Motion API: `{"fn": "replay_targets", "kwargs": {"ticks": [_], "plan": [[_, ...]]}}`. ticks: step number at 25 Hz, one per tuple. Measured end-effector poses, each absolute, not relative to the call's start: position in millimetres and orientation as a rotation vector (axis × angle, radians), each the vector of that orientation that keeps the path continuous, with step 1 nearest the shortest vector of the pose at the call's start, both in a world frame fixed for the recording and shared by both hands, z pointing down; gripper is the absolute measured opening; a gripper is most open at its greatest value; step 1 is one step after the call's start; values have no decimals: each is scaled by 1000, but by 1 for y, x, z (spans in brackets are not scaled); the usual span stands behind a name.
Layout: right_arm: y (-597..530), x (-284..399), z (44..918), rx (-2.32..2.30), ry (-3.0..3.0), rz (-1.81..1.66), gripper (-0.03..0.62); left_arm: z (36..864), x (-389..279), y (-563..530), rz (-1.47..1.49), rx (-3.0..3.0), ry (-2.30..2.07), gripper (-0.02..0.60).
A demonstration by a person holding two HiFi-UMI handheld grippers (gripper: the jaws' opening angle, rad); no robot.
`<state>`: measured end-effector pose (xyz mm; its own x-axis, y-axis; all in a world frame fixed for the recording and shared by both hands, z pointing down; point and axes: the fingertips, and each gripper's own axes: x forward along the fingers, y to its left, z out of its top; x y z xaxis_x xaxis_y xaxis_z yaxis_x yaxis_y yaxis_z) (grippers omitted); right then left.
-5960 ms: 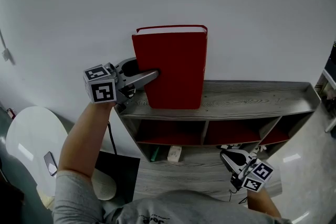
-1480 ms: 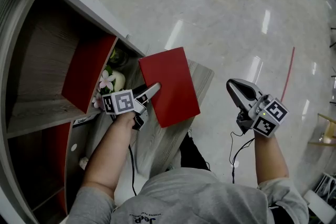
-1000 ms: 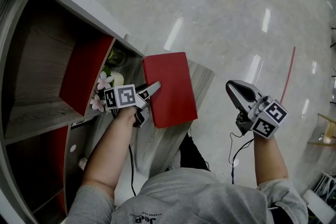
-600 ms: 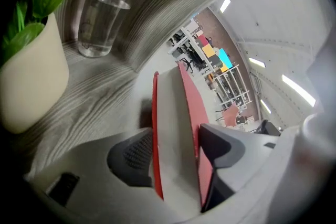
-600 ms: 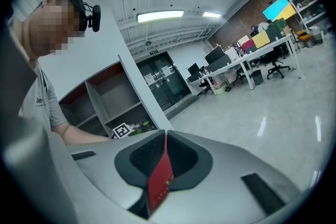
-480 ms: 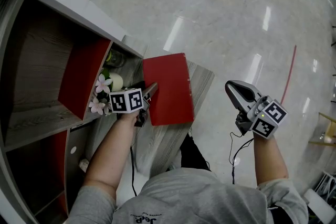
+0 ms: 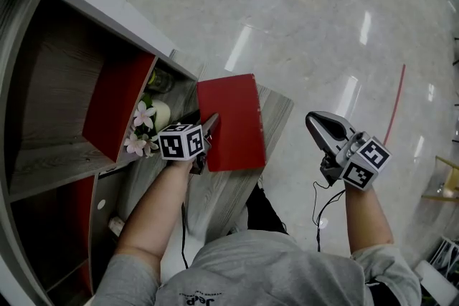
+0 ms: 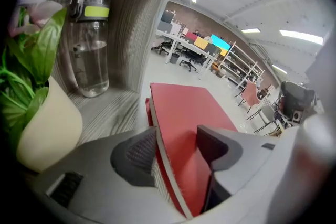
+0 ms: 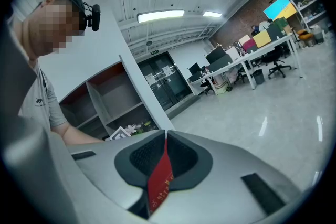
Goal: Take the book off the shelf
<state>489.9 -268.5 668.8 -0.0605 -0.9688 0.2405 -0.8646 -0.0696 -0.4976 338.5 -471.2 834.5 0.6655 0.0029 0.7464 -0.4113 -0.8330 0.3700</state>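
One book [image 7: 231, 120] | plain red cover | shirt print [image 7: 204, 299] unreadable

Fig.: I see a clear water bottle [image 8: 89, 50] just beside a cream pot [image 8: 47, 128] of pink flowers [image 7: 145, 114]; glossy floor [image 7: 308, 25] beyond.

The shelf [image 7: 54, 154] is grey wood-grain, with red back panels [image 7: 115, 104] in its compartments, and it stands on a glossy pale floor [image 7: 308, 18]. A low grey board [image 7: 215, 190] runs out from it. On this board, close against the upright, stands a clear water bottle [image 8: 89, 44] with a green band. Just beside it is a cream pot [image 8: 47, 128] of green leaves and pale flowers. The red book [image 7: 231, 122] lies cover up at the board's outer end, apart from both.
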Motion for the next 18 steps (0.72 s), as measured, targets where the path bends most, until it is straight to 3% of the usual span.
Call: {"fn": "replay_targets", "kwargs": {"ticks": [3,13,18], "plan": [[-269,488,664,-2006,2013,-798,35,828,338,-470,993,2373,-323,230],[-281,480,638,-1970,2071,-754,35,789,319,-462,870,2431,-347,241],[-299,466,618,-1927,2129,-715,35,737,304,-457,681,2498,-319,204]]}}
